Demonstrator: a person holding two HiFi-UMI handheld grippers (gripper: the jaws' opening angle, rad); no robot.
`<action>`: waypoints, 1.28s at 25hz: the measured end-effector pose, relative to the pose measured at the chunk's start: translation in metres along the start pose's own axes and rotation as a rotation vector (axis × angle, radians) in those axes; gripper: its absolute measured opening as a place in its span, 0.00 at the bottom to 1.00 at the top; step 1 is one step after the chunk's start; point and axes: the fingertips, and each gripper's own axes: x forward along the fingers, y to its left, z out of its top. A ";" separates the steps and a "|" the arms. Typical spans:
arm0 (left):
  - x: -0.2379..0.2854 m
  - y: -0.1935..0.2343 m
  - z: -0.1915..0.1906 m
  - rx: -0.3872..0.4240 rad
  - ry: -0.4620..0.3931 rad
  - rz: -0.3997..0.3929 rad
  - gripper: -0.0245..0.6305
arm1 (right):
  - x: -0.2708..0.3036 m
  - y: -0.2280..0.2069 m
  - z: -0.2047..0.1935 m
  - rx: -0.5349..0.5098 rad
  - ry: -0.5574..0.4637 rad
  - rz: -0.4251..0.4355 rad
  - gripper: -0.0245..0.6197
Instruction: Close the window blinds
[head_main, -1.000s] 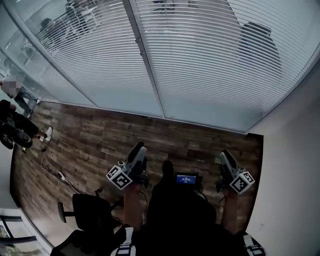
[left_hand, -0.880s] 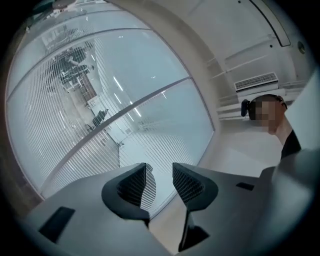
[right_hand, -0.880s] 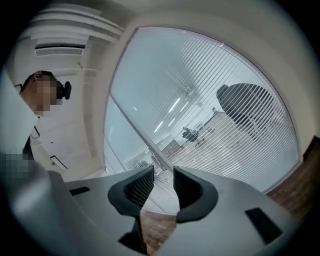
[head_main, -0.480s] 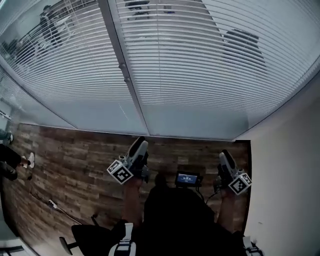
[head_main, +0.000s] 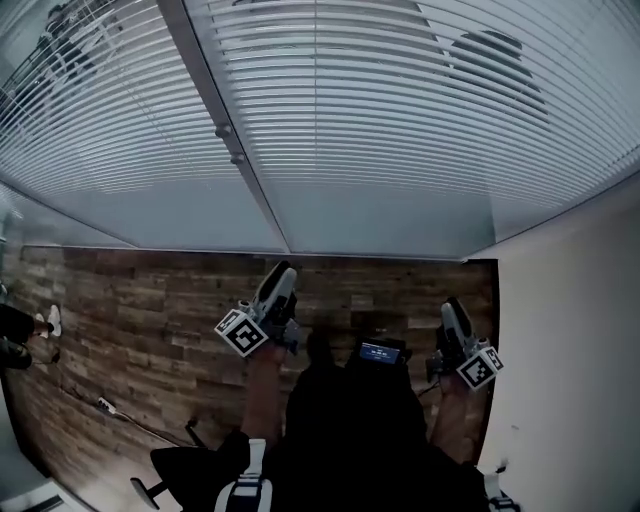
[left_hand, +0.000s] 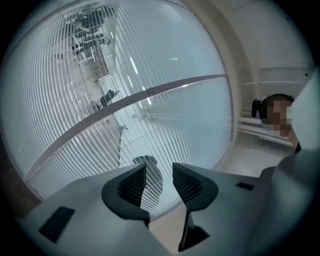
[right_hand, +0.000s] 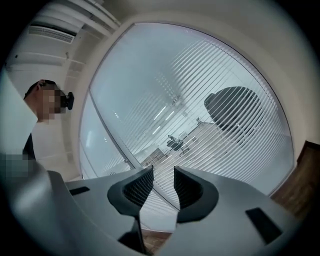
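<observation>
The left gripper (head_main: 284, 274) and right gripper (head_main: 451, 306) point over the wood floor (head_main: 140, 300) toward the glass, each with jaws apart and empty, while the blinds (head_main: 400, 120) hang ahead across that glass, clear of both, slats tilted enough to see through

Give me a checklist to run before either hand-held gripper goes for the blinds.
1. Left hand-held gripper empty, jaws apart: ok.
2. Right hand-held gripper empty, jaws apart: ok.
3. Blinds closed: not ok; slats are open and the room behind shows through.
4. Control found: cannot tell; two small knobs sit on the window post, and no cord or wand can be made out.
5. Contact with the window: not ok; neither gripper touches it, and both are over the wooden floor.
</observation>
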 end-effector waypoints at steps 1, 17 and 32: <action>0.004 0.004 0.002 0.001 -0.003 0.016 0.28 | 0.005 -0.006 0.002 0.008 0.001 0.000 0.21; 0.065 0.002 0.023 0.221 -0.063 0.213 0.28 | 0.104 -0.095 0.051 0.088 0.022 0.239 0.21; 0.070 0.118 0.116 0.447 -0.146 0.568 0.28 | 0.099 -0.151 0.044 0.090 -0.040 0.169 0.21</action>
